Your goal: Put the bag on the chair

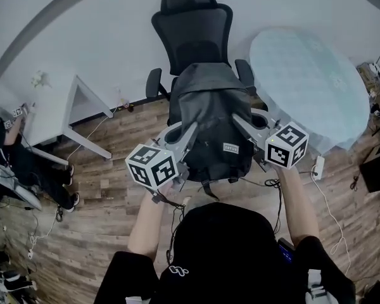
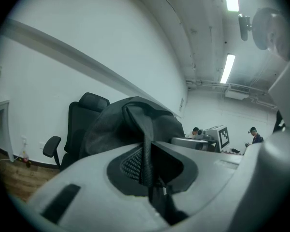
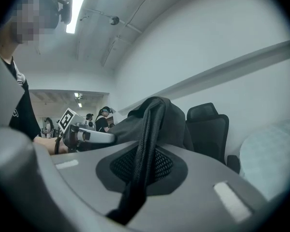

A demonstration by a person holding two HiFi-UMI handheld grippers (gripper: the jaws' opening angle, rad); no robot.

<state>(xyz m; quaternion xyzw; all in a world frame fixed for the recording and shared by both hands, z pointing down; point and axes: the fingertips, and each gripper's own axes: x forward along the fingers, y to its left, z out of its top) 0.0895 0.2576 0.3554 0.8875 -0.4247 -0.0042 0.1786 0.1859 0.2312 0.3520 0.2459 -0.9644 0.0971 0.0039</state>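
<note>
A black backpack (image 1: 206,125) hangs upright between my two grippers, just in front of the black office chair (image 1: 193,18); I cannot tell whether its bottom touches the seat. My left gripper (image 1: 180,135) is shut on the bag's left strap (image 2: 146,144), which runs down between its jaws. On the other side, my right gripper (image 1: 247,124) is shut on the right strap (image 3: 150,144). In the left gripper view the bag (image 2: 130,120) bulges over the jaws, with the chair (image 2: 84,115) behind it. In the right gripper view the bag (image 3: 150,115) partly hides the chair (image 3: 210,124).
A white desk (image 1: 50,106) stands at the left, and a person's legs (image 1: 25,163) lie beside it. At the right, close to the chair, is a round table with a pale cover (image 1: 304,75). A power strip (image 1: 318,166) and cables lie on the wooden floor.
</note>
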